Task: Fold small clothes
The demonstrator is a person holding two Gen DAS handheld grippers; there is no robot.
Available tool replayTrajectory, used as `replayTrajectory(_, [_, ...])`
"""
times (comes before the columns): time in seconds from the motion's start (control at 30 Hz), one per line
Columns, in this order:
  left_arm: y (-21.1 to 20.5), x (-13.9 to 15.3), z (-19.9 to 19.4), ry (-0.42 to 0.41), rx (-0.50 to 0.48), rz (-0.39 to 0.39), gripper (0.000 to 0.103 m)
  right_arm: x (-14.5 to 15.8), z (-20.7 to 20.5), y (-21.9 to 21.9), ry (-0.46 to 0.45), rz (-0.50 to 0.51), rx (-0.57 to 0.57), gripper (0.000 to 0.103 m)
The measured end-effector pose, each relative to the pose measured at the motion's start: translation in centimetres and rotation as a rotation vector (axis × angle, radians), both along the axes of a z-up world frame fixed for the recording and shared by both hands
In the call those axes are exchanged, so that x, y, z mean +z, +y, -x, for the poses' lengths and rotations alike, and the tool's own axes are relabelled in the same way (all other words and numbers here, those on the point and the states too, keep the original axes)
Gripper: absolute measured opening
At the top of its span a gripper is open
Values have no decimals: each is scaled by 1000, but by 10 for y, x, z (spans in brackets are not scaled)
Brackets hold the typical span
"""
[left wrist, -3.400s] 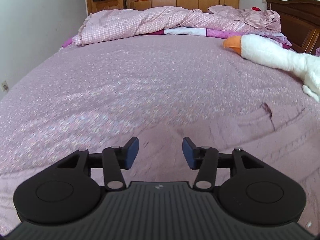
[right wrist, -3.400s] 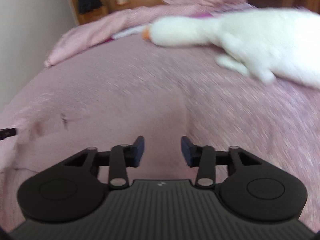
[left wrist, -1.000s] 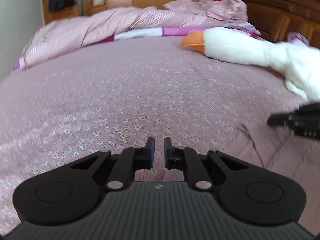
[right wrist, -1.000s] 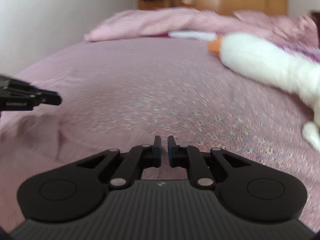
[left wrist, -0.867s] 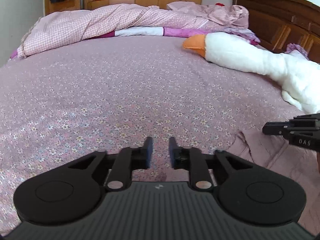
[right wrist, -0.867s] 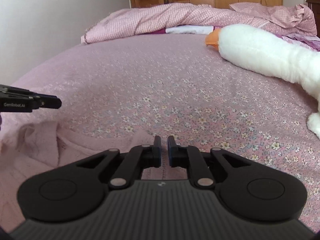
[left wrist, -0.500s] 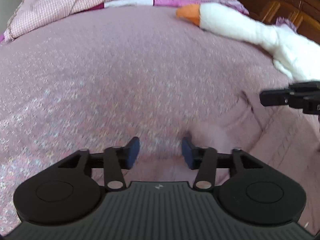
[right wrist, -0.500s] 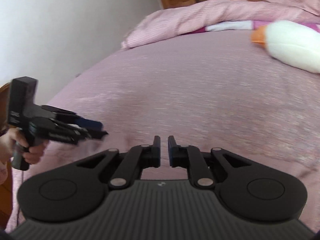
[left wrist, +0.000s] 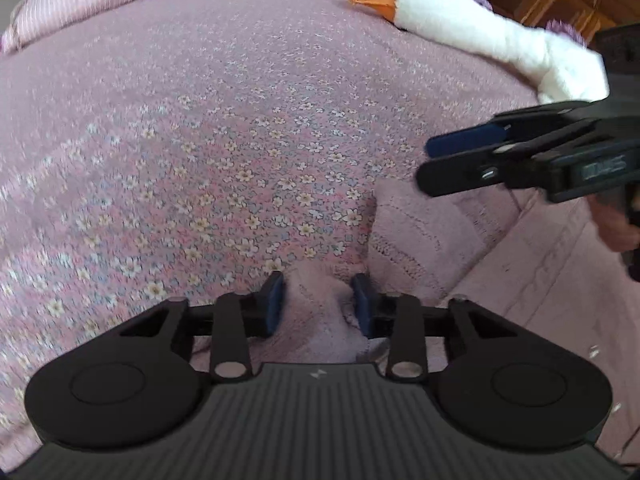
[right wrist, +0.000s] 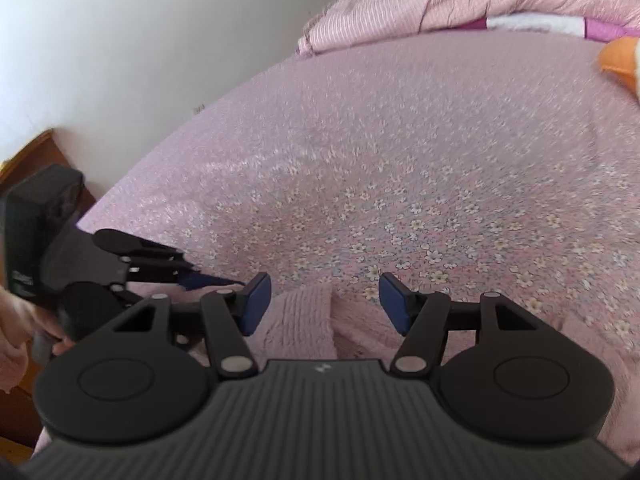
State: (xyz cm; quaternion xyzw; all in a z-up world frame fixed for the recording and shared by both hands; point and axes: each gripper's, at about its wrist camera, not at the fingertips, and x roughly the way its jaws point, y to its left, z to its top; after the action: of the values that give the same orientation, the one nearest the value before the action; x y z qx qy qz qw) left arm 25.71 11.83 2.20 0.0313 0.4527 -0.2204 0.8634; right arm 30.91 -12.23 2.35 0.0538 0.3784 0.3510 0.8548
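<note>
A small pale pink knitted garment (left wrist: pixel 420 240) lies on the flowered pink bedspread (left wrist: pixel 240 140) at the near edge of the bed. My left gripper (left wrist: pixel 318 304) is open, with a bump of the garment's edge between its blue pads. My right gripper (right wrist: pixel 325 304) is open wide just above another part of the garment (right wrist: pixel 308 320). The right gripper also shows in the left wrist view (left wrist: pixel 460 156), hovering over the garment. The left gripper also shows in the right wrist view (right wrist: pixel 200 278), low at the left.
A white plush goose with an orange beak (left wrist: pixel 460 20) lies at the far right of the bed. A rumpled pink quilt (right wrist: pixel 440 4) is piled at the head. A white wall (right wrist: pixel 120 40) and a wooden bed frame (right wrist: pixel 36 156) are on the left.
Both grippers let go of the garment and opened: the left first, the right in the last half second. The garment now lies on the bed, and both grippers have come down close over it.
</note>
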Motion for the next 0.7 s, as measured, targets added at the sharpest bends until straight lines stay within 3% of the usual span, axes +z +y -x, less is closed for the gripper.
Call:
replayTrajectory(0.1, [2,3,3,8,26,24,26,-8,-8,13,33,78,41,62])
replayTrajectory(0.13, [1,4,4,-2,36,20,23,-12,-8,18,45,105,81,58])
replayTrajectory(0.2, [-2,7,10,-36,62,5,21,-15,0,26,24,150,173,20])
replayTrajectory(0.23, [-4,9,12,-61,81,-1,20,-14,7,28,-6,165,201,15])
replayTrajectory(0.37, [-17,15,26,-221,160,-95,20,-2,35,21,-186,176,155,13])
replayTrajectory(0.47, [-25,13,25,-255,185,-130,21,-1,43,18,-294,228,57,13])
replayTrajectory(0.57, [-23,10,21,-220,219,-117,21,-11,40,22,-316,323,-13,15])
replayTrajectory(0.7, [-4,12,24,-213,254,-61,28,-7,39,4,-266,244,-42,15])
